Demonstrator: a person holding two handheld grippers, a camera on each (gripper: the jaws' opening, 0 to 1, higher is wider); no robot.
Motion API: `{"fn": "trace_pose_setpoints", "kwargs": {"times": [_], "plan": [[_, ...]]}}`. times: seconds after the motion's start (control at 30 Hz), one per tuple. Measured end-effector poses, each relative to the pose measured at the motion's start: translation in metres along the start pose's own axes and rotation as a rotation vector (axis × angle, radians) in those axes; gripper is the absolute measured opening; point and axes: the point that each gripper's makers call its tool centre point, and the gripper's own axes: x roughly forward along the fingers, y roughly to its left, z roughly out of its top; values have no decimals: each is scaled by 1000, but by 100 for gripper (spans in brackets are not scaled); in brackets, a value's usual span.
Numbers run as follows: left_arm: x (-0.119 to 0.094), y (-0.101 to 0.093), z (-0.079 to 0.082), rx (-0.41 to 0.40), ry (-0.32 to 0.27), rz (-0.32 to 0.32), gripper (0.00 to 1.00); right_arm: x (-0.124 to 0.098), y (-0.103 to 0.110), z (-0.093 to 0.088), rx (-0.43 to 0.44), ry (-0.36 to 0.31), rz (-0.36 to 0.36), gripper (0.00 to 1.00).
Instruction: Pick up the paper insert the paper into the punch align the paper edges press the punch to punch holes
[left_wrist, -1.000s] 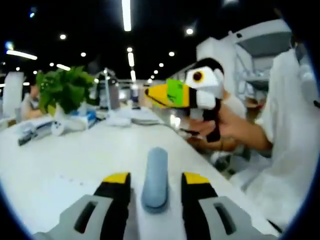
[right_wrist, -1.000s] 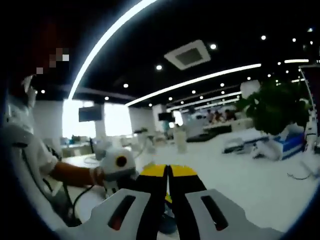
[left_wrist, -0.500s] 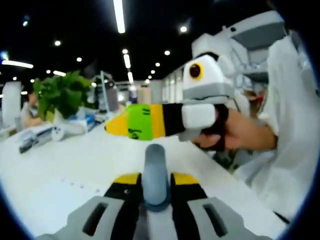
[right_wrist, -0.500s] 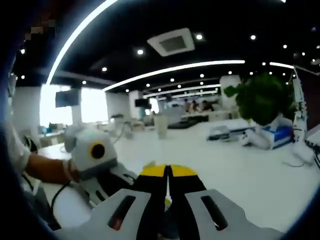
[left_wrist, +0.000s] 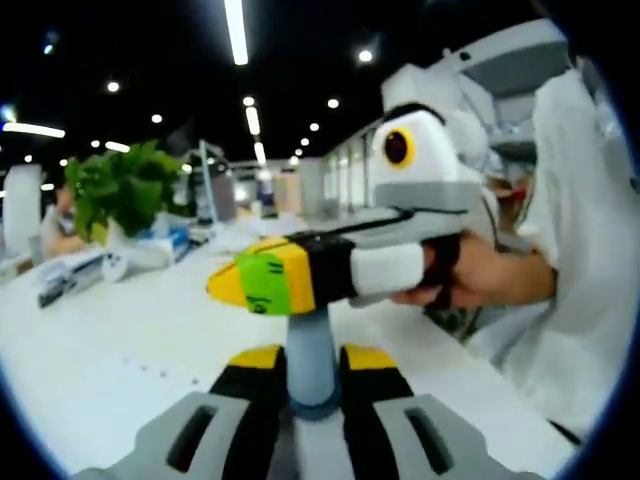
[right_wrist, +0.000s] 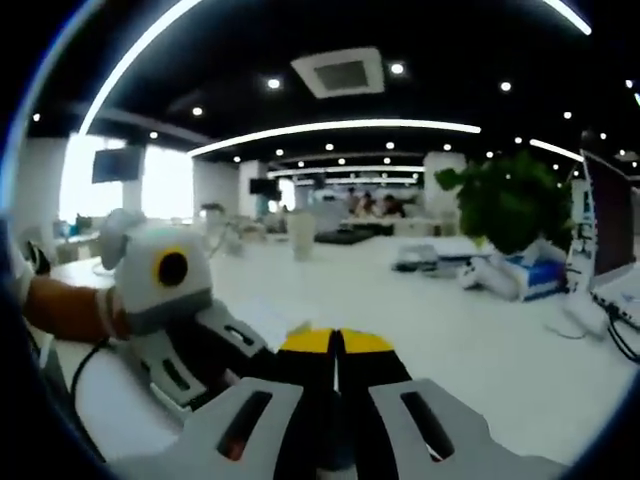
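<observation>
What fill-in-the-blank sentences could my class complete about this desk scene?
1. The left tool has its jaws ____ on the blue-grey rounded punch handle.
2. The right tool, held in a person's hand, reaches over that handle and bears a ____ patch near its yellow tip.
3. The leafy green potted plant stands on a ____ table.

Missing words: shut; green; white
</observation>
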Motion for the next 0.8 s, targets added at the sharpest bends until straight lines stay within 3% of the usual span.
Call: {"fn": "trace_pose_setpoints", "kwargs": {"times": [0.17,0.27,0.37,0.43,0.47,0.8], "plan": [[0,0,0,-2,4,0,24,-3,-10,-8,216,-23,-10,3],[0,0,-1,-2,6,-1,24,-3,-9,-7,194,-15,-16,3],[0,1,-1,-5,8,1,24,-2,-16,-21,375,15,-12,2],[1,1,-1,-5,8,2,24,-3,-21,-42,331,119,-44,2],[1,1,-1,-4,8,1,24,-1,-19,-42,290,115,-49,2],[0,2,1,-17,-3,-2,24,1,-19,-38,223,90,-69,3]]}}
